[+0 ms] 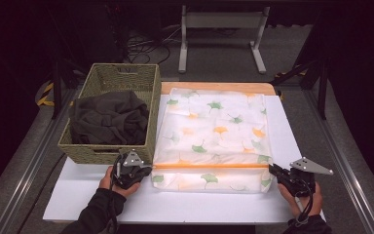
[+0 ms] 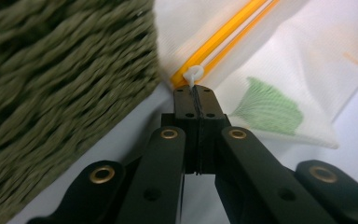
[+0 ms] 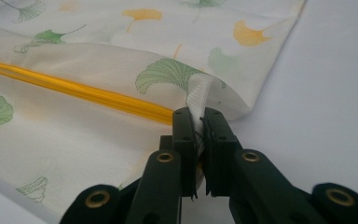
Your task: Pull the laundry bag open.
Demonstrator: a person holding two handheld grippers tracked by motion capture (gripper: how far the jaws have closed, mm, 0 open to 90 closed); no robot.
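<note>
A white table carries a woven olive basket of dark cloth and, just beside it, a flat mesh zipper bag with a ginkgo-leaf print. Its orange zipper runs left to right. The left gripper is clamped on what looks like the white zipper pull; the right gripper pinches the bag's fabric at the zipper's other end.

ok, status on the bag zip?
Left gripper shut on zip pull. Right gripper shut on bag edge. Basket touching left, nothing blocking.
</note>
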